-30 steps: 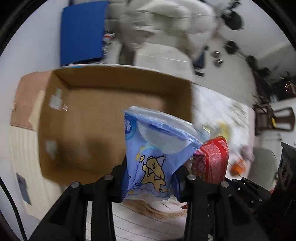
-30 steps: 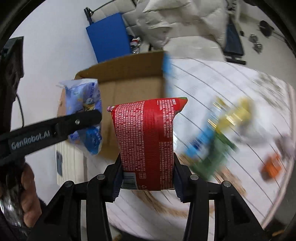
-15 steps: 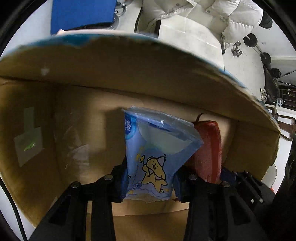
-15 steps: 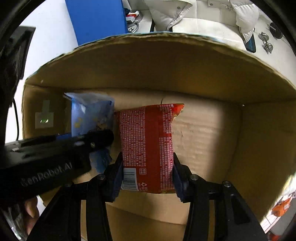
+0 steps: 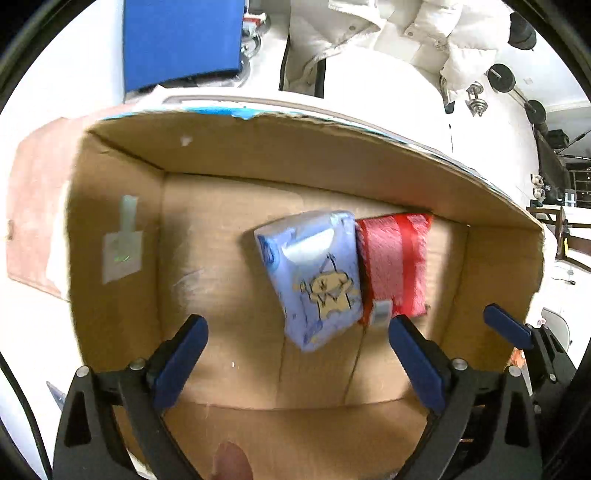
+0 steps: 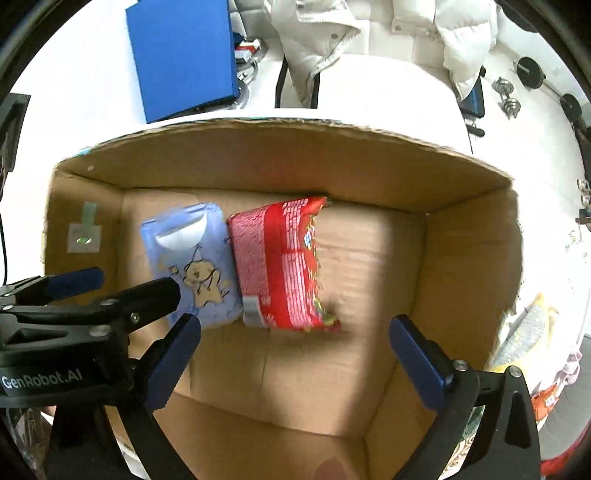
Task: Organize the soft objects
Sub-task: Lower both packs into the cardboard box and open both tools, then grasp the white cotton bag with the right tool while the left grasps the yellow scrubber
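A light blue soft pack with a cartoon star (image 5: 314,273) (image 6: 192,258) lies on the floor of an open cardboard box (image 5: 295,158) (image 6: 280,155). A red printed packet (image 5: 395,266) (image 6: 284,266) lies right beside it, touching. My left gripper (image 5: 295,354) is open and empty above the box, near both packs. My right gripper (image 6: 295,350) is open and empty above the box, just to the right of the left one (image 6: 74,288).
A blue board (image 5: 181,37) (image 6: 181,55) and a white padded jacket (image 5: 388,33) (image 6: 369,29) lie beyond the box. Several loose packets (image 6: 524,332) lie on the white table to the right of the box.
Both grippers have opened and let go of their packs, which now lie side by side on the box floor. Both grippers have pulled back and up.
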Available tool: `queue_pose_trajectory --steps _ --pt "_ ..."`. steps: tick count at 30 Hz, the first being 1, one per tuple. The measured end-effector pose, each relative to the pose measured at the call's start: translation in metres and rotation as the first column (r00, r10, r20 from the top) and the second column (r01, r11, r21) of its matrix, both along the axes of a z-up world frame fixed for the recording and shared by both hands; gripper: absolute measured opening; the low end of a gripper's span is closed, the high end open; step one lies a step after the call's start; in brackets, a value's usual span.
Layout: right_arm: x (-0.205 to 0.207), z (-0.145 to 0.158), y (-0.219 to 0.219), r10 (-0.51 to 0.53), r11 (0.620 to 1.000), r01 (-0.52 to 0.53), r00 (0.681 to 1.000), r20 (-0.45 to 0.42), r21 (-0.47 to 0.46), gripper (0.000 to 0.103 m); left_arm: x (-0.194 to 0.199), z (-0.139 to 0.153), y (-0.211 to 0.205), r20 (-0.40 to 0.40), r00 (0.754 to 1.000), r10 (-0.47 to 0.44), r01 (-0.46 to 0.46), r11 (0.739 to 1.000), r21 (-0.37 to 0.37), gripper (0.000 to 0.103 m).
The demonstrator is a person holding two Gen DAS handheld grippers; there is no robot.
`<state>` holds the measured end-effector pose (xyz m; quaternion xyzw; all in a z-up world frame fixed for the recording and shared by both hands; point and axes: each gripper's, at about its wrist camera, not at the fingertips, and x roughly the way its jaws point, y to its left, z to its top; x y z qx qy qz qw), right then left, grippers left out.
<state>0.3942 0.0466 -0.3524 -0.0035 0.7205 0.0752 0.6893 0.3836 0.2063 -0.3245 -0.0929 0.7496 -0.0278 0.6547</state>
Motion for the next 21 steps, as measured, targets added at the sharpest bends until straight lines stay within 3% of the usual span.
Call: queue_pose_trajectory --steps 2,8,12,14,16,17,19,21 --pt "-0.005 0.009 0.000 0.003 1.000 -0.003 1.000 0.009 0.017 0.103 -0.007 0.006 -0.002 0.023 1.000 0.004 -0.004 1.000 0.005 0.101" --pt "-0.039 0.057 -0.023 0.014 0.996 -0.020 0.998 0.065 0.090 0.103 -0.018 0.065 -0.034 0.172 0.985 -0.006 -0.001 0.999 0.040 0.101" --pt "-0.070 0.103 -0.090 -0.030 0.992 0.011 0.989 0.146 0.128 0.103 -0.024 0.105 -0.088 0.312 0.948 -0.063 0.037 0.995 0.091 0.101" --pt "-0.085 0.119 -0.137 -0.076 0.991 0.055 0.982 0.170 0.125 0.103 -0.022 0.119 -0.121 0.370 0.919 -0.136 0.095 0.987 0.128 0.101" --pt "-0.099 0.127 -0.194 -0.150 0.984 0.128 0.973 0.176 0.126 0.103 -0.022 0.128 -0.165 0.403 0.879 -0.253 0.193 0.964 0.183 0.101" --pt "-0.104 0.128 -0.222 -0.186 0.979 0.167 0.967 0.175 0.120 0.103 -0.022 0.123 -0.200 0.401 0.849 -0.346 0.267 0.933 0.240 0.101" --pt "-0.112 0.123 -0.277 -0.248 0.968 0.236 0.954 0.171 0.087 0.103 -0.022 0.105 -0.246 0.365 0.814 -0.452 0.363 0.886 0.289 0.101" --pt "-0.115 0.108 -0.325 -0.293 0.956 0.291 0.945 0.149 0.034 0.103 -0.021 0.071 -0.288 0.284 0.804 -0.522 0.460 0.849 0.258 0.101"
